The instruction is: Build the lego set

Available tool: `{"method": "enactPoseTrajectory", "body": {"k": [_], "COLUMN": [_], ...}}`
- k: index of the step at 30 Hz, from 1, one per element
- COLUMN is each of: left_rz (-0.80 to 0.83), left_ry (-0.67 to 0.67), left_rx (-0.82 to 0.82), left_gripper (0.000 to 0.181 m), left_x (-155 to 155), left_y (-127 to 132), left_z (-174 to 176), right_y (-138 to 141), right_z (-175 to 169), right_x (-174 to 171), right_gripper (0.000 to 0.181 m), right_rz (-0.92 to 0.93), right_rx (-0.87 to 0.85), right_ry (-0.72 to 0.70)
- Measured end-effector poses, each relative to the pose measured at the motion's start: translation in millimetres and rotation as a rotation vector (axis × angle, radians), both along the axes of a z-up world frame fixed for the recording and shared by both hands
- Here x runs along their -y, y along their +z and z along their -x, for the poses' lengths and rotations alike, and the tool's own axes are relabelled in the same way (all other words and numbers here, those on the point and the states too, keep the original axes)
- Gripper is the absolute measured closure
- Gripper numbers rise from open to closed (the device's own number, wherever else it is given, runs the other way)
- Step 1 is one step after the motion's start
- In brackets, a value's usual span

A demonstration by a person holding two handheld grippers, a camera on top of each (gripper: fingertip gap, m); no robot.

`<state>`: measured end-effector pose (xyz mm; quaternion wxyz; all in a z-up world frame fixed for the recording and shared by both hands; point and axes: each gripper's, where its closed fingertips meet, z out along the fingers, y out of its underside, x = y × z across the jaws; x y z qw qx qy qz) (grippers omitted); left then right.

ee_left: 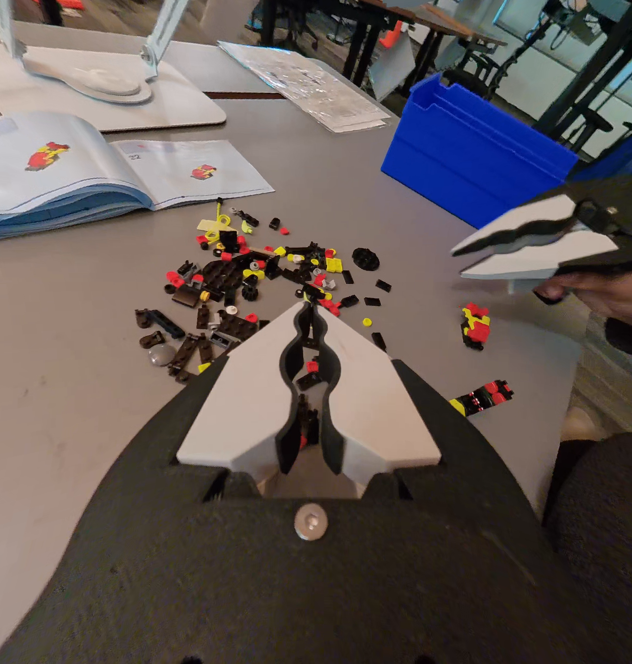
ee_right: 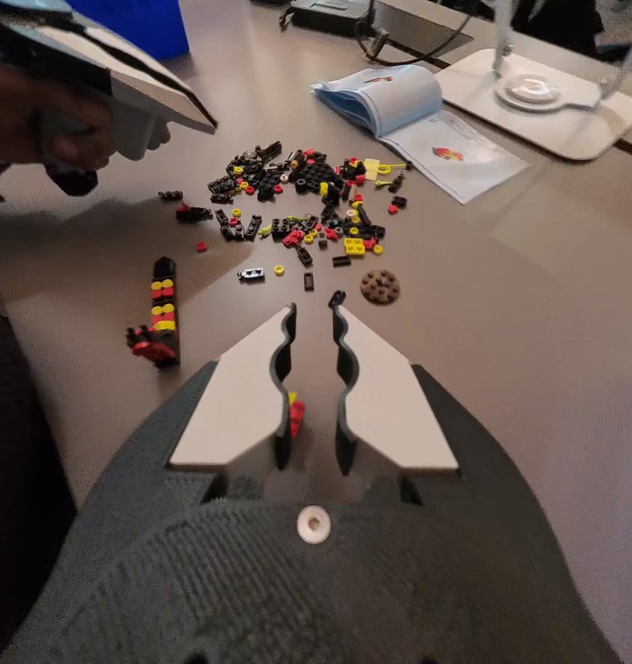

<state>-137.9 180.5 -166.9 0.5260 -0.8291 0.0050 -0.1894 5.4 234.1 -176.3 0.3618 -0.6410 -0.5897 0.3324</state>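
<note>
Loose black, red and yellow lego pieces [ee_left: 253,273] lie in a pile on the grey table [ee_left: 74,359]; the pile also shows in the right wrist view [ee_right: 300,201]. My left gripper [ee_left: 309,305] is shut and hovers over the near edge of the pile; it also shows raised at the upper left of the right wrist view [ee_right: 212,125]. My right gripper [ee_right: 315,306] is open above bare table, and also shows in the left wrist view [ee_left: 458,264]. A small dark piece [ee_right: 338,298] sits at its right fingertip; contact is unclear. A small red-yellow assembly [ee_left: 476,325] lies under it. A long black assembly [ee_right: 163,312] lies to its left.
An open instruction booklet [ee_left: 74,169] lies beyond the pile. A blue bin [ee_left: 469,154] stands at the far right. A round black plate [ee_right: 380,287] lies near my right fingertips. A white stand base [ee_left: 109,82] and a plastic sheet [ee_left: 318,86] are at the back. Left tips to right tips: about 15 cm. The round black plate [ee_right: 380,287] is closer to my right gripper, around 8 cm from its tips; the left tips are 15 cm off.
</note>
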Motion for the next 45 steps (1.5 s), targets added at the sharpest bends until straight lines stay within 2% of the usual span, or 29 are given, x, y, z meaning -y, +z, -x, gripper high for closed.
{"method": "enactPoseTrajectory", "body": {"k": [3,5,8,12,25,31,37,40,45], "left_rz": [0.027,0.024,0.009,-0.002,-0.006,0.007,0.000,-0.030,-0.073], "left_ry": [-0.068,-0.093,-0.111,-0.109,-0.119,-0.123,-0.140,-0.170,-0.222], "left_rx": [0.006,0.012,0.010,0.008,0.005,-0.005,-0.008,-0.010,-0.001], "left_gripper": [0.181,0.181,0.181,0.181,0.181,0.181,0.181,0.181,0.181], "left_x": [0.0,1.1,2.2,2.7,0.8,0.1,0.8,2.2,4.8], "left_y": [-9.2,-9.0,-5.9,-3.7,-4.1,-8.9,-8.5,-4.4,2.7], "left_z": [-12.4,-17.3,-20.0,-18.3,-21.5,-21.9,-24.9,-30.3,-41.2], "right_y": [-10.2,-18.1,-27.5,-37.6,-57.7,-57.9,-40.6,-20.9,20.0], "right_z": [27.3,44.2,69.0,95.1,103.4,103.6,100.7,96.9,94.9], "right_x": [-4.7,-14.8,-26.9,-26.7,-23.0,-21.4,-19.4,-11.7,21.8], "right_gripper": [0.164,0.172,0.174,0.178,0.171,0.181,0.181,0.181,0.181], "right_rz": [-0.080,-0.144,-0.244,-0.227,-0.186,-0.198,-0.123,-0.056,0.131], "right_rx": [0.091,0.142,0.191,0.228,0.305,0.299,0.217,0.130,-0.050], "right_ry": [0.106,0.154,0.232,0.311,0.345,0.353,0.332,0.324,0.352]}}
